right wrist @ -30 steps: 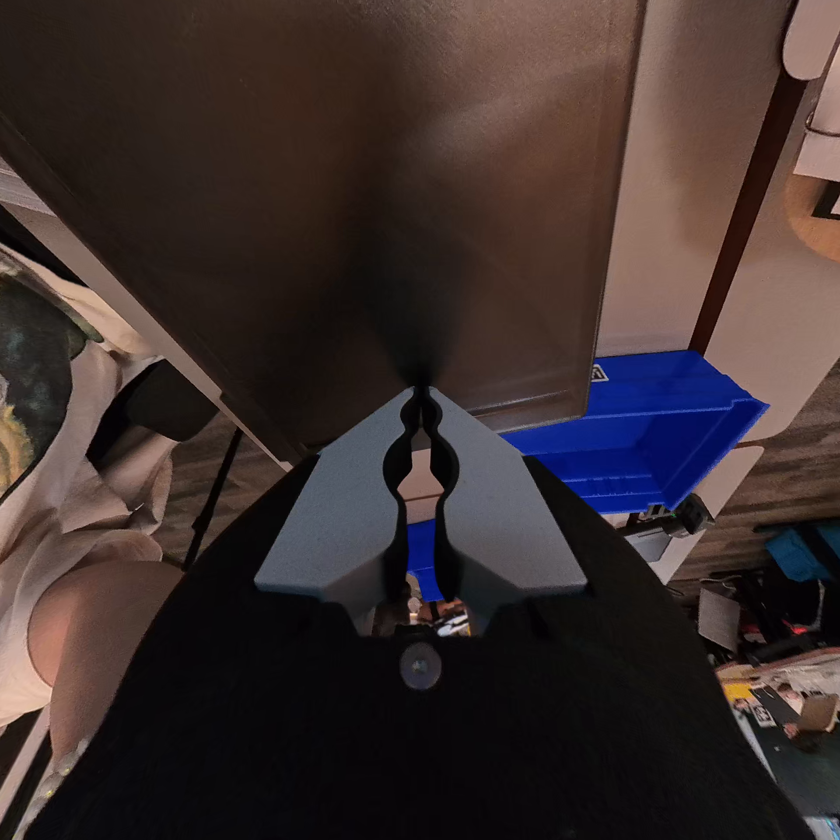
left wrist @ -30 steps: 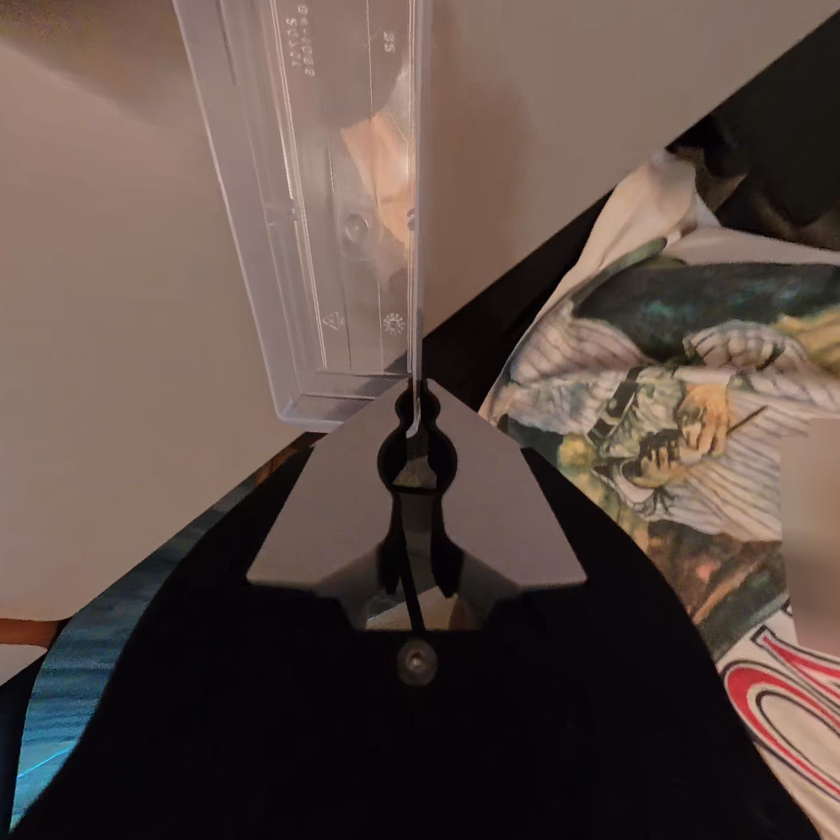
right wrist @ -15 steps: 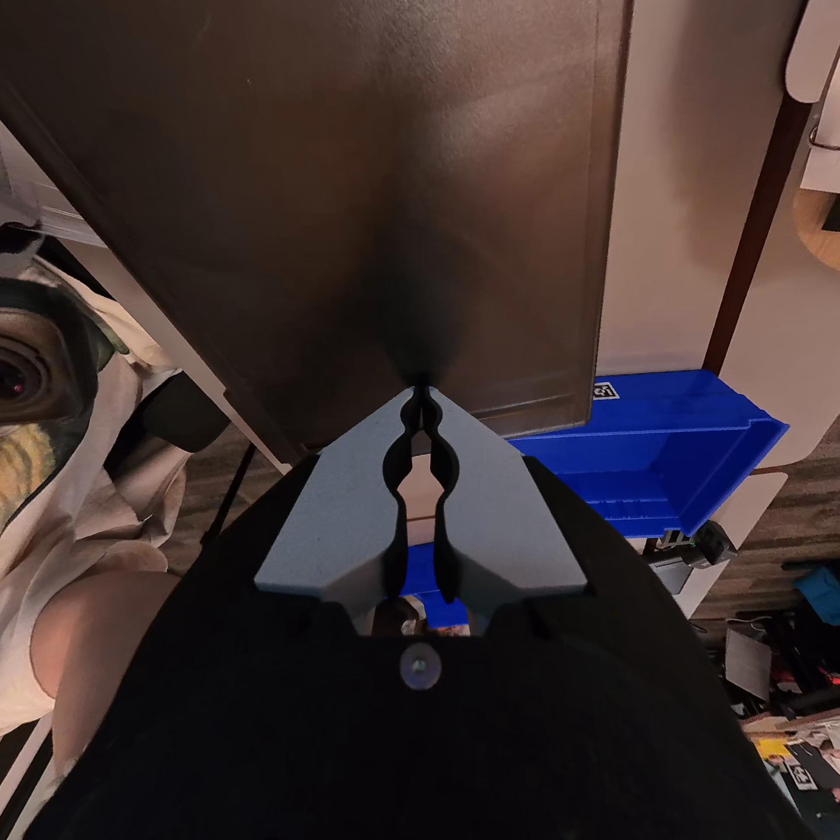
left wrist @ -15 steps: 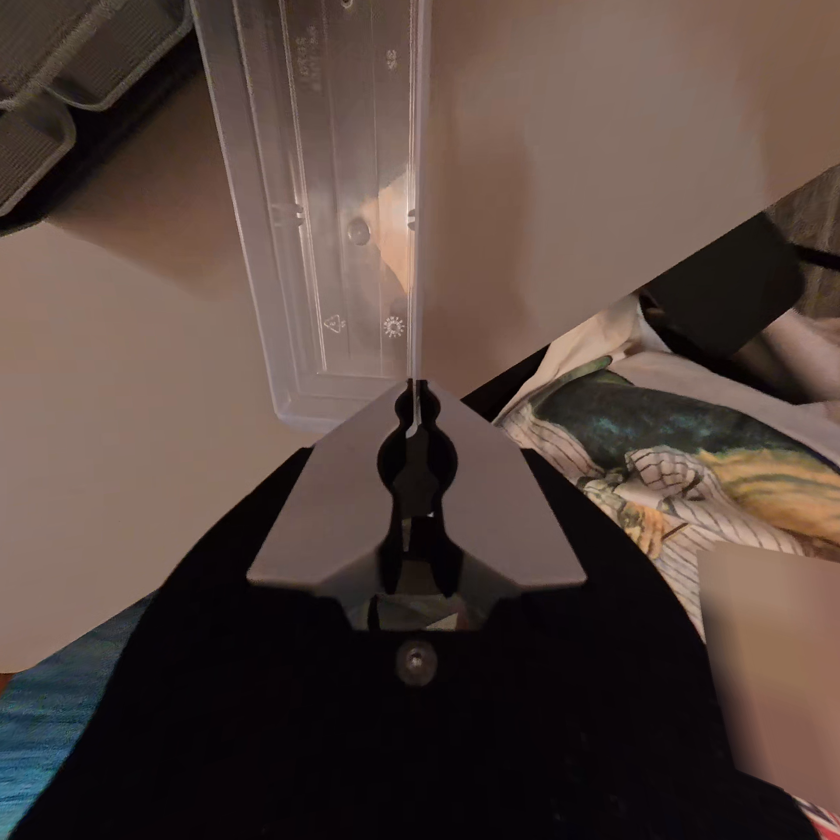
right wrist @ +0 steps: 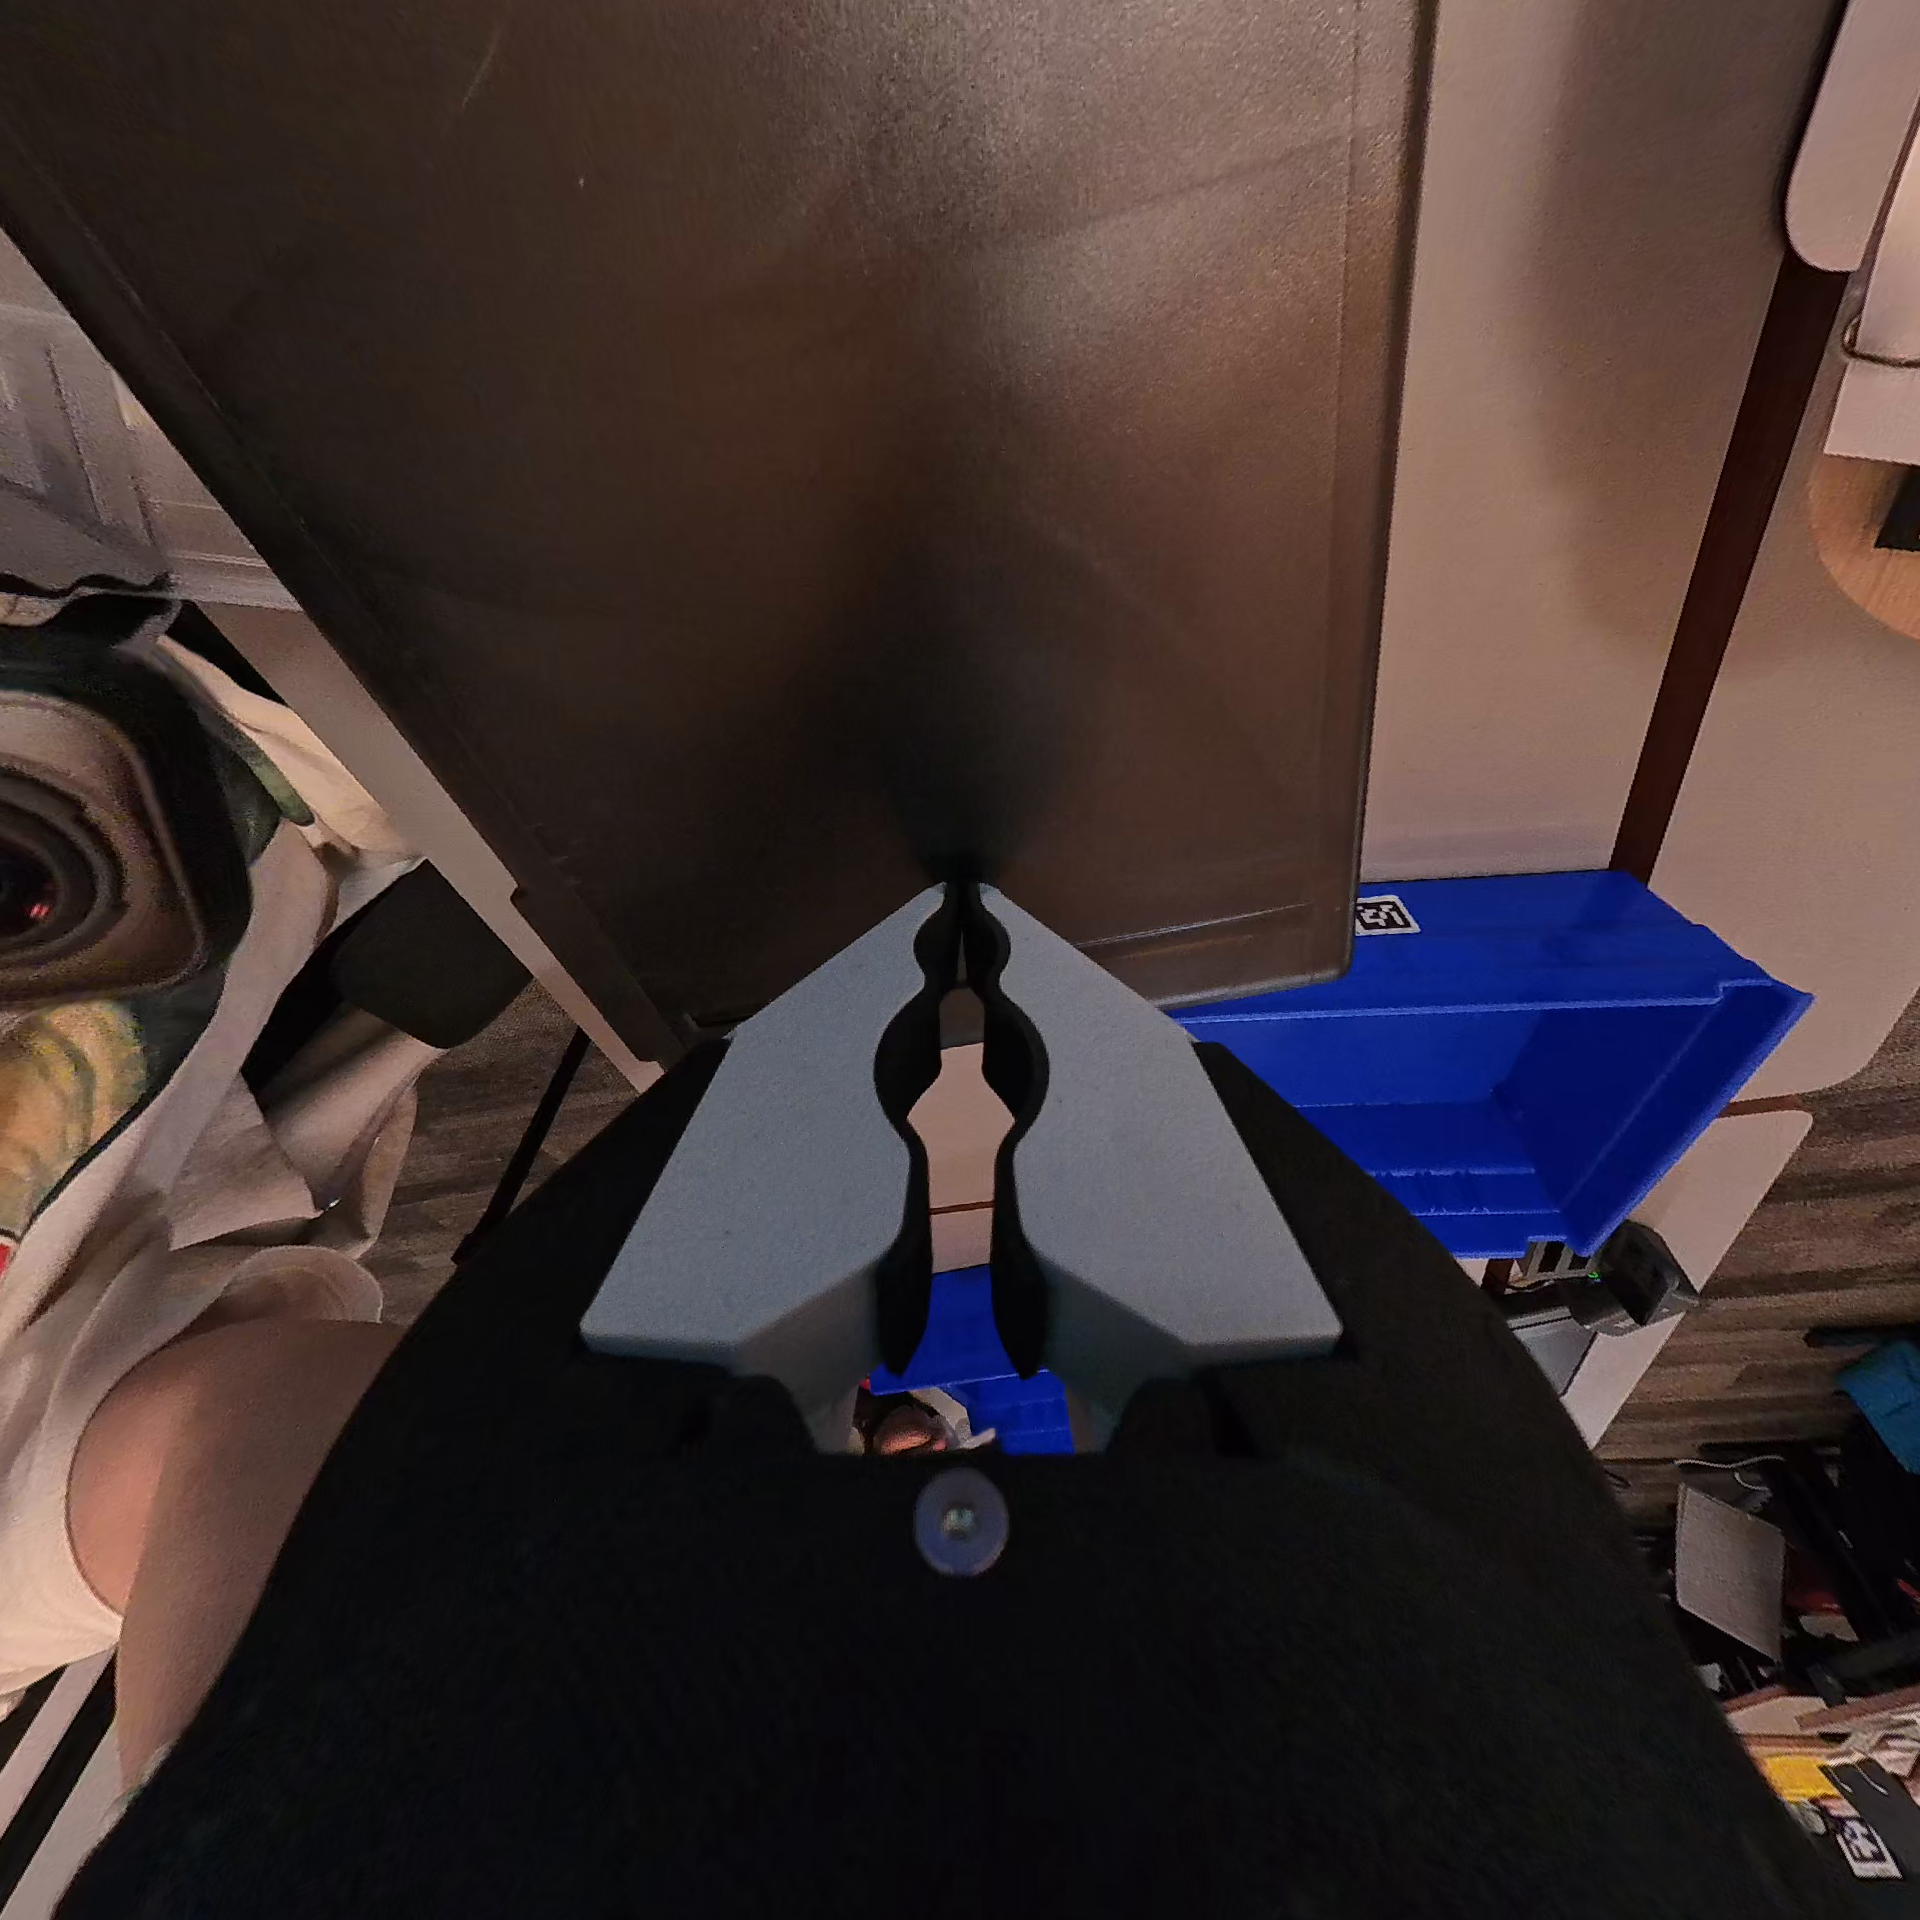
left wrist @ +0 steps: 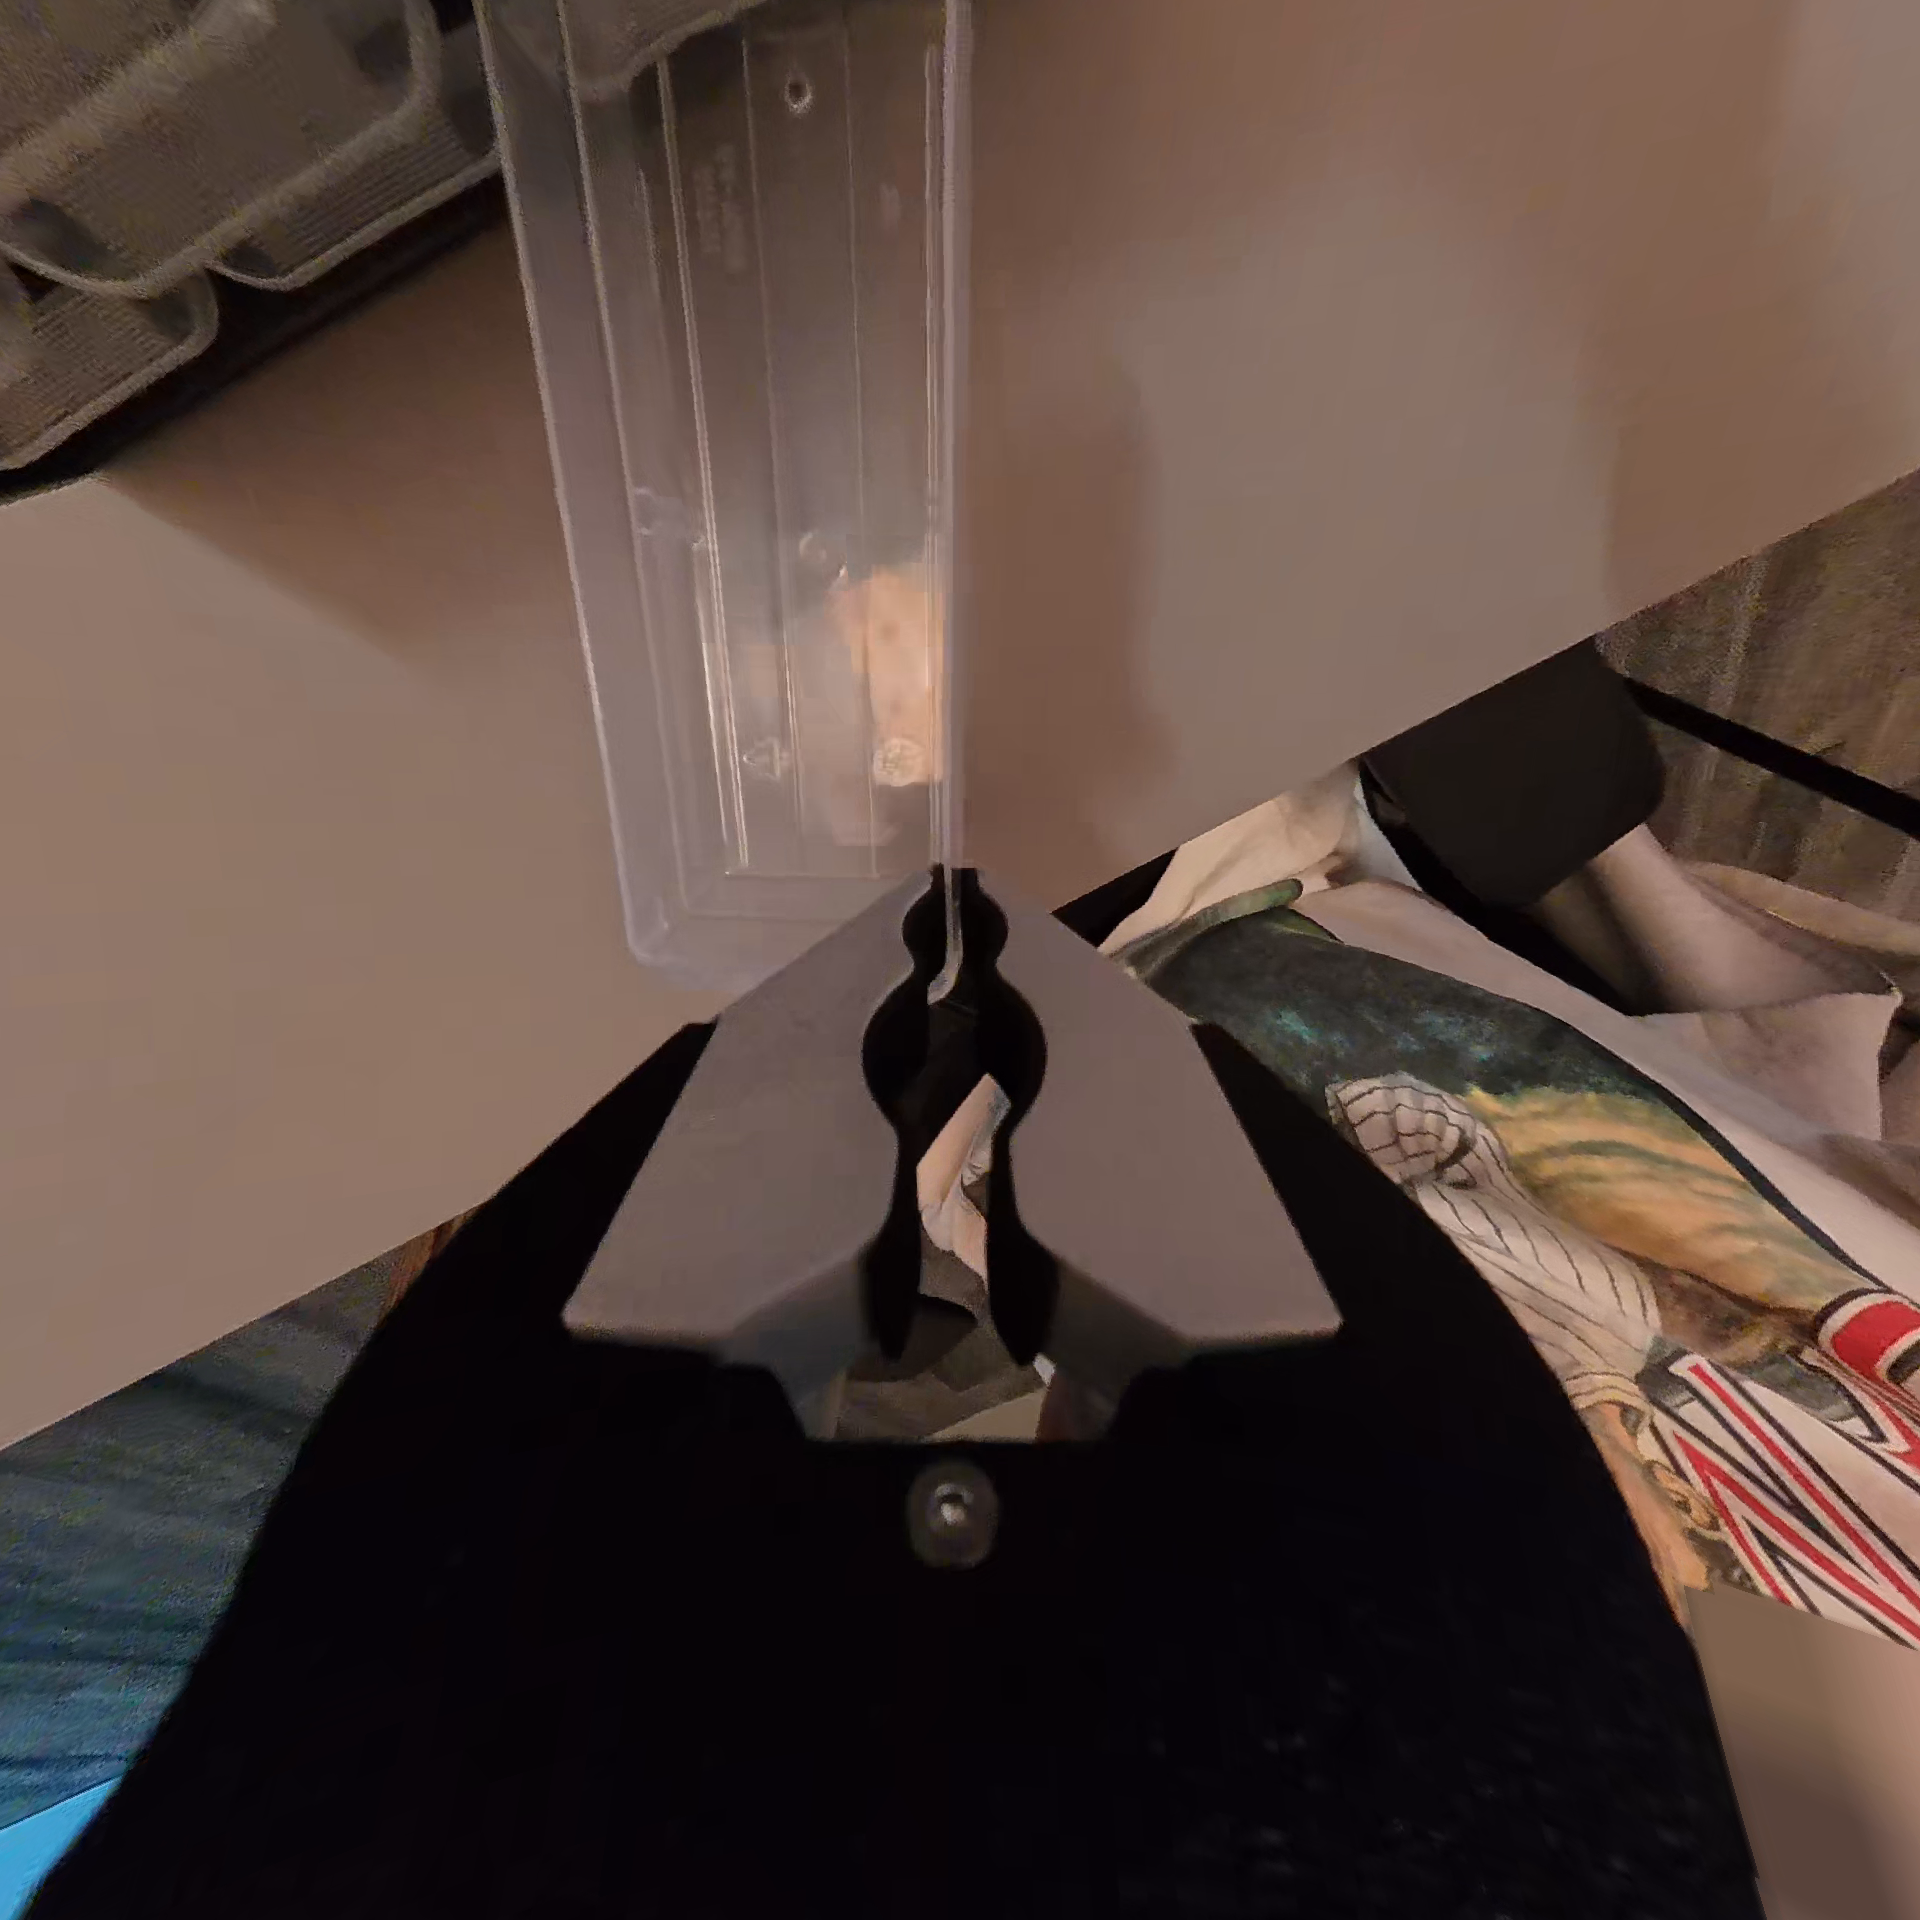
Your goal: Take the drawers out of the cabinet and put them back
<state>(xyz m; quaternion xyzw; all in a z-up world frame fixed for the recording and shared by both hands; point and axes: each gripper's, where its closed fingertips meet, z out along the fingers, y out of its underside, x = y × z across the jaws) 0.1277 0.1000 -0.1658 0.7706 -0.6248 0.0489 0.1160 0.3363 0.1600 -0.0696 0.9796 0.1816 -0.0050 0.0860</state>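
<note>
In the left wrist view my left gripper [left wrist: 951, 878] is shut on the thin side wall of a clear plastic drawer [left wrist: 748, 520]. The drawer runs away from the fingertips over a beige table [left wrist: 260, 831], and something pale shows through its wall. In the right wrist view my right gripper [right wrist: 961, 891] is shut on the edge of a wide dark brown panel, the cabinet [right wrist: 831, 416], which fills the upper view. The cabinet's openings are hidden. The left gripper's camera lens [right wrist: 62, 862] shows at the left edge of the right wrist view.
A grey fabric item [left wrist: 187, 208] lies on the table at the far left. A person's printed white shirt [left wrist: 1507, 1195] is close on the right. Blue bins [right wrist: 1507, 1091] stand behind the cabinet. Clutter [right wrist: 1818, 1558] lies on the floor at the lower right.
My left gripper, still holding the clear drawer, has moved over the table so the grey fabric item has come into view. The left gripper's camera has appeared in the right wrist view.
</note>
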